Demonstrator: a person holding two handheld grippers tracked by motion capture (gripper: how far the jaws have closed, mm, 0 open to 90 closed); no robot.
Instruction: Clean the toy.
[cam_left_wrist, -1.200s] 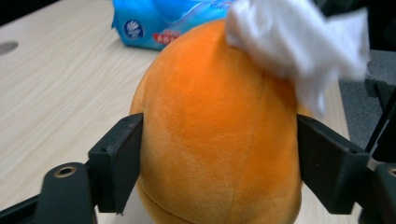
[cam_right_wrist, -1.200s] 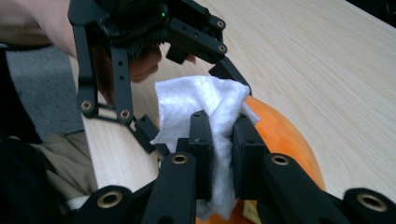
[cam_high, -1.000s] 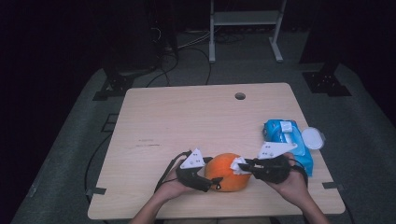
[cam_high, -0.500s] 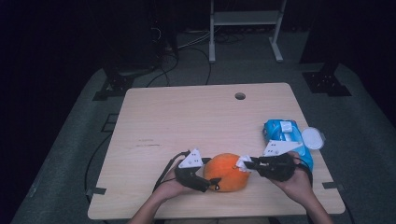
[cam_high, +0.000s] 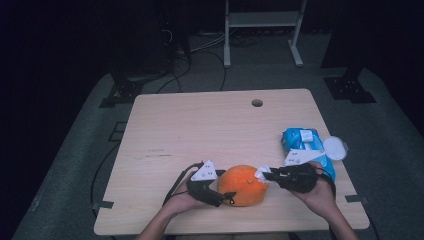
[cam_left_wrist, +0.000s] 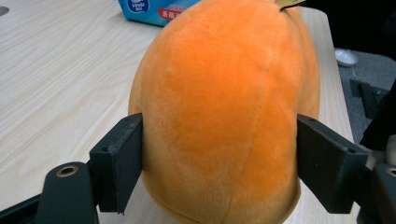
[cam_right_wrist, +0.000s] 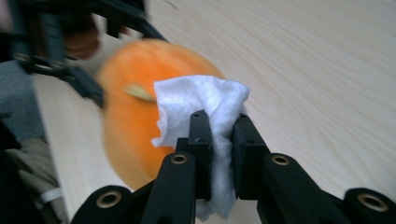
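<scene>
An orange plush fruit (cam_high: 245, 186) with a small stem lies on the wooden table (cam_high: 210, 125) near its front edge. My left gripper (cam_high: 225, 197) is shut on the plush fruit (cam_left_wrist: 219, 93) from its left end, one jaw pressing on each side. My right gripper (cam_high: 265, 175) is shut on a crumpled white wipe (cam_high: 260, 173) and holds it against the fruit's upper right side. In the right gripper view the wipe (cam_right_wrist: 201, 100) bulges out above the shut right gripper (cam_right_wrist: 222, 133), close to the stem of the fruit (cam_right_wrist: 135, 93).
A blue pack of wipes (cam_high: 305, 145) lies at the table's right edge behind my right hand, with a round white lid (cam_high: 334, 148) beside it. A small cable hole (cam_high: 257, 103) is in the far part of the table. Dark floor and stands surround it.
My right gripper with the wipe has shifted slightly against the fruit's right side. The left gripper and the fruit have stayed in place.
</scene>
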